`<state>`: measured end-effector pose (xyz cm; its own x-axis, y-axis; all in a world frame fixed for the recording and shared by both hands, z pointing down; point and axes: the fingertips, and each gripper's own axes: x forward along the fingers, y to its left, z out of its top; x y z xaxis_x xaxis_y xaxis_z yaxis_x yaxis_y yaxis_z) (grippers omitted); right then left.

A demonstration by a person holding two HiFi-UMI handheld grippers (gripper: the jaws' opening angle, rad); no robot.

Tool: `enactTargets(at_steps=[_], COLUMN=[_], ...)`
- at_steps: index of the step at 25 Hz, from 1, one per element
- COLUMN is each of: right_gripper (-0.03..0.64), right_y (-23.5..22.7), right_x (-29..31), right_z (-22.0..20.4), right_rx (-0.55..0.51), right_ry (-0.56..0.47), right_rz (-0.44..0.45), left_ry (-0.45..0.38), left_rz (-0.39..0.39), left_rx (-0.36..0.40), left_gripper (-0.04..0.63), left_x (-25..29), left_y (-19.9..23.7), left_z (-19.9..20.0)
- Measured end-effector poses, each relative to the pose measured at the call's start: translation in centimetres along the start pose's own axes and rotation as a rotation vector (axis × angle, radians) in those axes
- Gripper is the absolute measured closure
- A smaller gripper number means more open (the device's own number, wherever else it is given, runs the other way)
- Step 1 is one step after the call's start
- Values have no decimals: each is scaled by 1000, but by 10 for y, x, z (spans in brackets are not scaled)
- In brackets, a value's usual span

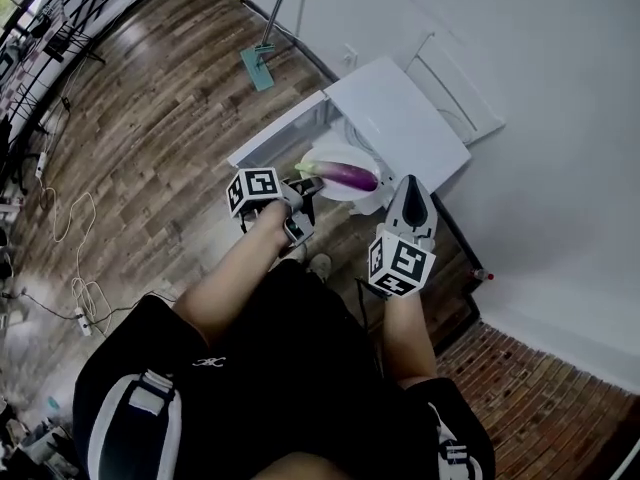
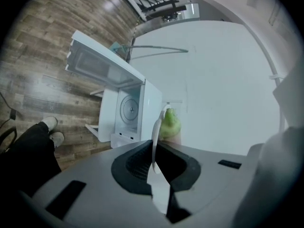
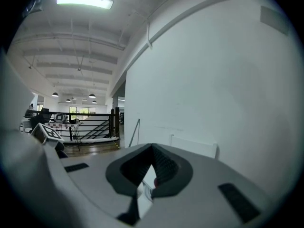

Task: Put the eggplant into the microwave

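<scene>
Eggplant [image 1: 345,175] on plate [image 1: 335,154] — beyond left tongs [image 1: 303,194]

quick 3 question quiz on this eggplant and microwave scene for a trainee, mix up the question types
1. True or false: the microwave has its door open.
2. What are the left gripper jaws shut on? A. the door of the microwave B. the rim of the plate C. nothing
3. Fill in: the eggplant lies on the plate with its ___ stem end toward the left gripper.

Key: 1 true; 2 B; 3 green
</scene>
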<state>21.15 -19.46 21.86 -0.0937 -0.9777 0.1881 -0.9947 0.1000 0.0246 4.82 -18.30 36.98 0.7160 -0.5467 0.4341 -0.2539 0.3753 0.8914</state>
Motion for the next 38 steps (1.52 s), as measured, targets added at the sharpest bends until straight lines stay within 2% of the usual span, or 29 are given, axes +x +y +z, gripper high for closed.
enactTargets(at_steps=[6,13,17,23,28,31,38], right_gripper=[612,612,612,612,612,612,612], right_y=[19,38,40,44,44,42,38], right_x=[32,70,84,109,131,144,158], right_z=[-48,-107,-142,-192,-247,-283,-349], right_rx=[-2,13,31,21,33,38,42], right_ry=[71,112,132,96,53,23,-26], right_rz=[31,68,65,94,137,159,202], left_ry=[-11,-51,-69,-37,-9,4,-43], left_rz=[0,-3,25,44,1,-20,-132], left_rx=[-56,-67,-98,-56,-32,16,80], left_gripper=[577,577,577,577,577,577,577], left_x=[34,81,105,159,209,238,291], left_y=[40,90,127,174,199,209,217], left_z=[20,51,70,99,117,128,150])
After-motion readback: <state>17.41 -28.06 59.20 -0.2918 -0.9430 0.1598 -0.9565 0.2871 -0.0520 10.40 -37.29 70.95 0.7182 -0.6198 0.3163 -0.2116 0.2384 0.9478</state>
